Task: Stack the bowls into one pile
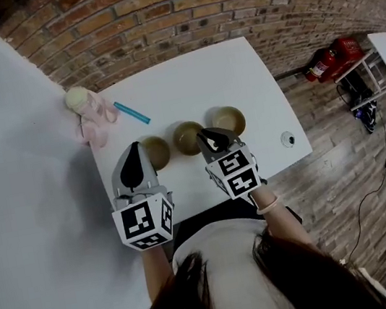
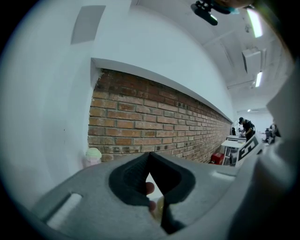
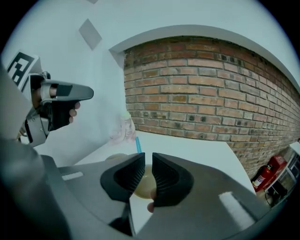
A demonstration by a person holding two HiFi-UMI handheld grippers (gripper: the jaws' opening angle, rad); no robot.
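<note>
Three tan bowls stand in a row near the front of the white table: a left bowl, a middle bowl and a right bowl. My left gripper hovers at the left bowl's near edge, its tips touching, shut, with nothing held. My right gripper hangs over the gap between the middle and right bowls. Its jaws stand a narrow slit apart, and a bowl shows through the slit beyond them, not gripped. The left bowl peeks past the right gripper's left jaw.
At the table's far left lie a pink cloth toy with a pale green ball and a blue stick. A small round object sits by the right front corner. Red fire extinguishers stand by the brick wall.
</note>
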